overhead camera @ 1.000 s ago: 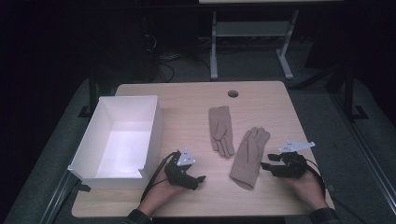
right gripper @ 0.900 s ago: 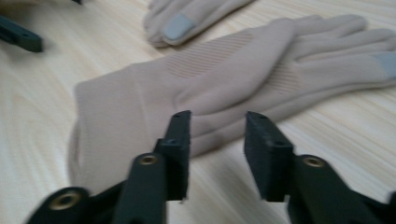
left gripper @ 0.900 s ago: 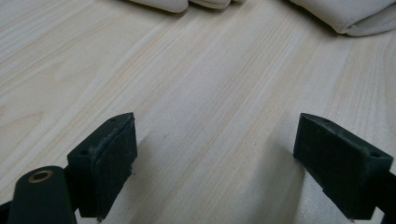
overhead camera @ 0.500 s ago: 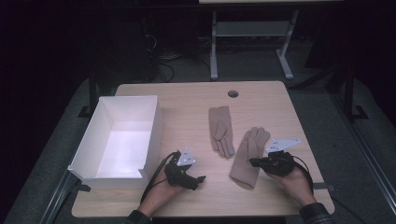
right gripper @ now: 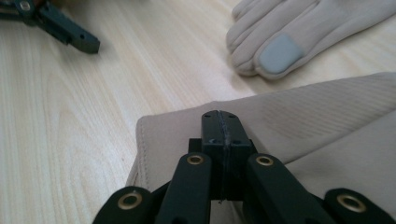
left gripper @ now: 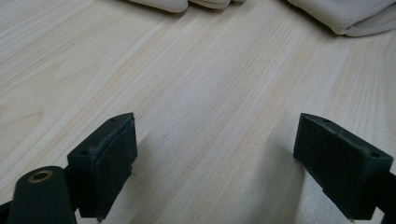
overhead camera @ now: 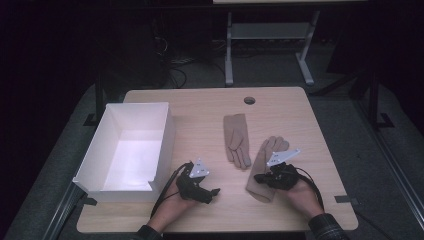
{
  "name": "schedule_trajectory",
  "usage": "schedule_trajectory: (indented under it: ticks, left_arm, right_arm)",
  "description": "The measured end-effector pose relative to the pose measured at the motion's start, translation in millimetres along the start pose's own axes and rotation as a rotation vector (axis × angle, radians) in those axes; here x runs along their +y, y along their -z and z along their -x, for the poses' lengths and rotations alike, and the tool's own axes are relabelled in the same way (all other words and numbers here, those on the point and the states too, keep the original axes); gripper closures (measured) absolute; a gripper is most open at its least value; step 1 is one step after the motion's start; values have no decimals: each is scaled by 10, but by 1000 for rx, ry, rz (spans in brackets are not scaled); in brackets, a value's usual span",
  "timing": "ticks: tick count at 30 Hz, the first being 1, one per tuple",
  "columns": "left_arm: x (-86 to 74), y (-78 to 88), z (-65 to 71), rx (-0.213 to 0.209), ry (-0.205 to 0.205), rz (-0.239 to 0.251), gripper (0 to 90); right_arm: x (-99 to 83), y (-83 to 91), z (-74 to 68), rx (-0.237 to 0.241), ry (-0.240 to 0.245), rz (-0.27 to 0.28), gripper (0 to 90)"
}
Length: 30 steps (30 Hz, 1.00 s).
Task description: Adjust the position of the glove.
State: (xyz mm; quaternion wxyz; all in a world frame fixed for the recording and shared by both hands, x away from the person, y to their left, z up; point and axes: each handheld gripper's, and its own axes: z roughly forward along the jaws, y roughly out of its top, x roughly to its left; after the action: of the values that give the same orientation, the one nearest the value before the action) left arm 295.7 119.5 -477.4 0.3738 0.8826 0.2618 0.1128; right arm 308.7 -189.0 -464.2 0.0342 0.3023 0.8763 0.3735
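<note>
You moved your right gripper (overhead camera: 261, 177) in from the table's right edge onto the cuff end of the nearer beige glove (overhead camera: 266, 167), and its jaws came together; in the right gripper view they met with no fabric visibly pinched, resting over the cuff. That glove lay flat beside its mate (overhead camera: 236, 139), near the white box (overhead camera: 111, 162). Your left gripper (overhead camera: 214, 191) kept its place, jaws wide over bare table (left gripper: 210, 93). The grasp likely needs retrying.
</note>
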Motion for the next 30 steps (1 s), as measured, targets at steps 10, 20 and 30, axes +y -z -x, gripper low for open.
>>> schedule_trajectory:
  ticks: [10, 20, 30]
  left_arm:
    - [0, 0, 1, 0, 2, 0, 128]
    - [-1, 1, 3, -2, 5, -3, 128]
    - [-1, 2, 1, -2, 2, -6, 128]
  right_arm:
    - [-35, 1, 15, 28, -10, -14, 900]
    - [-146, 120, 35, 35, -12, -27, 900]
    - [-284, 280, -22, 26, -14, -54, 900]
